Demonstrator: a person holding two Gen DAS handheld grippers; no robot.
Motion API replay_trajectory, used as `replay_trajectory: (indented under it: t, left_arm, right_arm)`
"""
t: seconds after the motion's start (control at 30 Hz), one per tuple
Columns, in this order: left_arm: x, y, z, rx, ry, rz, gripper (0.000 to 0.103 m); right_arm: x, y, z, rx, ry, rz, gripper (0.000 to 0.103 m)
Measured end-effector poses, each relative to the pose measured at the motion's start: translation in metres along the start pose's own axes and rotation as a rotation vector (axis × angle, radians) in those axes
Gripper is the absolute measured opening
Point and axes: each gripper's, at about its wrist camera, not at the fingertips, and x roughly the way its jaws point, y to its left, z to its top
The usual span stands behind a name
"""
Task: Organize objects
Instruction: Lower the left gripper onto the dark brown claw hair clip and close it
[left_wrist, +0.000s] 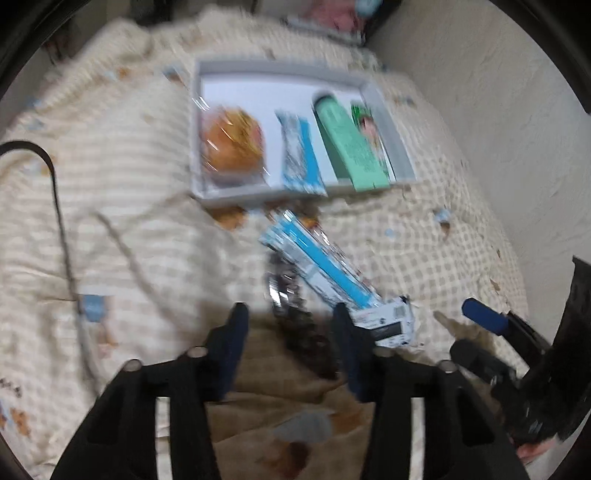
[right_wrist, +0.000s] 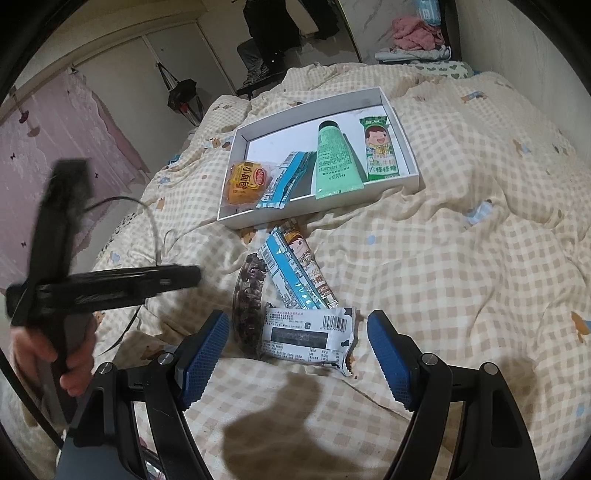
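A white box (right_wrist: 409, 149) lies on the bed and holds an orange bun packet (right_wrist: 245, 182), a blue wrapper (right_wrist: 286, 181), a mint green tube (right_wrist: 334, 158) and a green candy packet (right_wrist: 380, 151). In front of it lie a blue-striped packet (right_wrist: 291, 280), a dark hair claw (right_wrist: 247, 306) and a white barcode packet (right_wrist: 308, 336). My right gripper (right_wrist: 297, 354) is open and empty, just before the white packet. My left gripper (left_wrist: 291, 317) is open over the hair claw (left_wrist: 291, 306), with the blue packet (left_wrist: 321, 266) beside it. The box (left_wrist: 389, 122) shows blurred.
The checked bedspread (right_wrist: 461, 258) is rumpled. A black cable (left_wrist: 59, 221) runs along the left. The left gripper shows in the right wrist view (right_wrist: 110, 284), the right one in the left wrist view (left_wrist: 491, 332). A wall (left_wrist: 498, 110) borders the bed.
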Motion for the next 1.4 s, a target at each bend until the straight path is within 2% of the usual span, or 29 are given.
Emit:
replay_trajectory:
  t: [0.1,0.2,0.27,0.3,0.33,0.37,0.4,0.5,0.6,0.67,0.73,0.8,0.83,0.93,0.97,1.03,1.07,1.13,1.2,1.3,1.4]
  left_arm:
    - [0.031,0.006,0.007,-0.12,0.126,-0.025,0.045]
    - [0.052,0.013,0.008,-0.227,0.175,-0.057,0.045]
    - [0.058,0.008,0.008,-0.209,0.171,-0.011,0.045]
    - [0.059,0.005,0.009,-0.19,0.164,0.015,0.041]
    - [0.059,0.002,0.009,-0.172,0.157,0.04,0.031]
    - [0.058,0.001,0.009,-0.163,0.152,0.062,0.004]
    - [0.053,0.001,0.009,-0.155,0.146,0.066,0.0]
    - [0.03,0.005,0.011,-0.132,0.1,0.029,0.0]
    - [0.011,0.005,0.011,-0.077,0.075,0.068,0.0]
    - [0.008,0.008,0.009,-0.095,0.077,0.063,0.002]
    - [0.015,0.012,0.012,-0.132,0.114,0.039,0.015]
    - [0.031,0.015,0.014,-0.164,0.15,0.029,0.052]
    - [0.035,0.011,0.013,-0.169,0.159,0.029,0.056]
    - [0.06,0.003,0.015,-0.147,0.193,0.076,0.057]
    - [0.07,0.0,0.015,-0.128,0.227,0.105,0.057]
    - [0.092,-0.001,0.013,-0.106,0.328,0.106,0.055]
    - [0.098,0.001,0.012,-0.113,0.351,0.098,0.042]
    - [0.094,0.003,0.011,-0.133,0.338,0.081,0.038]
    - [0.08,0.0,0.011,-0.102,0.312,0.075,0.038]
    - [0.048,-0.007,0.015,0.016,0.254,0.151,0.038]
    - [0.024,-0.007,0.016,0.097,0.252,0.221,0.038]
  right_arm:
    - [-0.001,-0.003,-0.001,0.014,-0.003,0.026,0.079]
    - [-0.004,-0.005,-0.001,0.016,-0.016,0.05,0.079]
    - [-0.003,-0.005,-0.002,0.011,-0.008,0.062,0.079]
    - [-0.003,-0.005,-0.001,0.01,-0.008,0.066,0.079]
    - [-0.003,-0.005,-0.001,0.01,-0.007,0.069,0.079]
    - [-0.003,-0.005,-0.001,0.012,-0.005,0.07,0.079]
    - [-0.003,-0.006,-0.002,0.013,-0.004,0.072,0.079]
    - [-0.002,-0.007,-0.001,0.017,0.002,0.078,0.079]
    - [0.001,-0.008,-0.001,0.02,0.016,0.083,0.079]
    - [0.002,-0.008,-0.001,0.018,0.019,0.083,0.079]
    - [0.002,-0.008,-0.001,0.014,0.022,0.082,0.079]
    - [0.002,-0.007,-0.002,0.011,0.025,0.081,0.079]
    - [0.002,-0.008,-0.002,0.011,0.025,0.081,0.079]
    - [0.003,-0.009,-0.002,0.012,0.028,0.085,0.079]
    - [0.004,-0.009,-0.002,0.013,0.03,0.087,0.079]
    - [0.004,-0.01,-0.002,0.014,0.035,0.091,0.079]
    - [0.004,-0.01,-0.002,0.01,0.039,0.096,0.079]
    - [0.004,-0.01,-0.002,0.002,0.043,0.105,0.079]
    - [0.004,-0.01,-0.002,0.002,0.047,0.11,0.079]
    - [0.006,-0.011,-0.003,0.002,0.059,0.12,0.079]
    - [0.007,-0.011,-0.003,-0.001,0.062,0.121,0.079]
